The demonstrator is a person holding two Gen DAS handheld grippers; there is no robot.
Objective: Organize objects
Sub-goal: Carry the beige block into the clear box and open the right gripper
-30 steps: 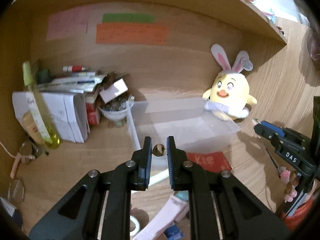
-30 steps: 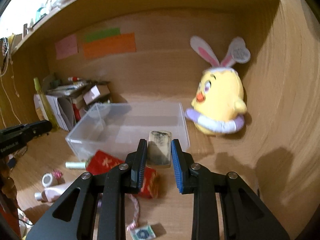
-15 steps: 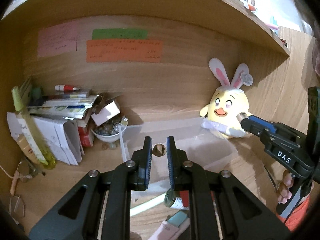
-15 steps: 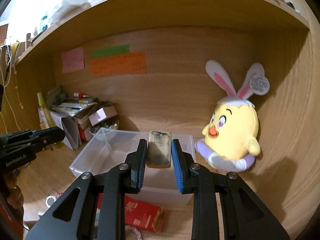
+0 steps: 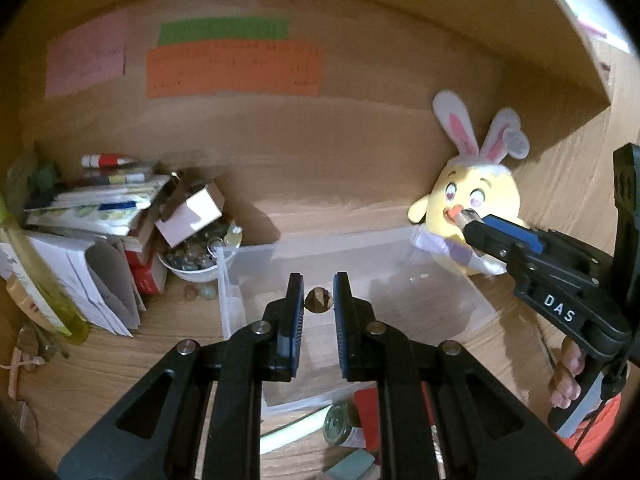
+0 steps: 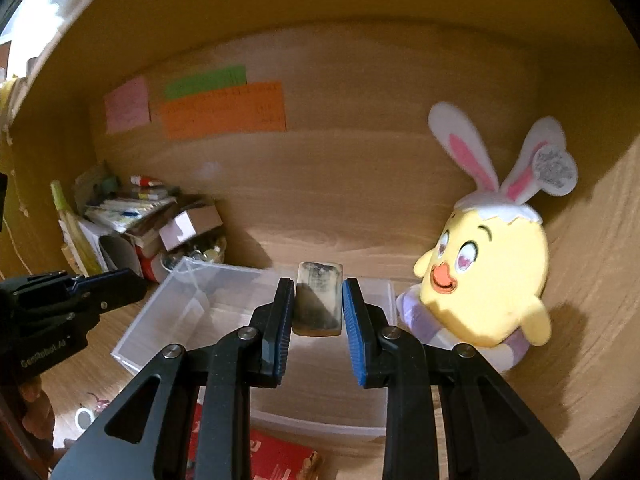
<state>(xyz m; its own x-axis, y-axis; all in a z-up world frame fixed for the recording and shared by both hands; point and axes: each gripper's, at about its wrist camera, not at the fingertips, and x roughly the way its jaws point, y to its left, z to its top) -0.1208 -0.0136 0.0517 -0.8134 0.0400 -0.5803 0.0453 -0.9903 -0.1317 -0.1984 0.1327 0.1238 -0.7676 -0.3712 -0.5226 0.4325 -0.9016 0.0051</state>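
Note:
My left gripper (image 5: 318,282) is shut on a small round brownish piece (image 5: 318,300), held over the left part of a clear plastic box (image 5: 340,239). My right gripper (image 6: 319,285) is shut on a worn beige rectangular block (image 6: 318,306), above the same box (image 6: 182,270) near its back rim. In the left wrist view the right gripper (image 5: 470,218) reaches in from the right in front of the plush chick (image 5: 476,196). The right wrist view has the left gripper (image 6: 134,280) at the left edge. The box looks bare inside.
A yellow plush chick with bunny ears (image 6: 488,272) sits right of the box against the side wall. At the left are a bowl of marbles (image 5: 196,266) and stacked books and papers (image 5: 92,216). A red packet (image 6: 256,456) and a small jar (image 5: 344,426) lie before the box.
Both grippers have moved forward toward the back wall, each keeping its piece. The box now lies right under them, and the right gripper's tip has reached the chick's face in the left wrist view.

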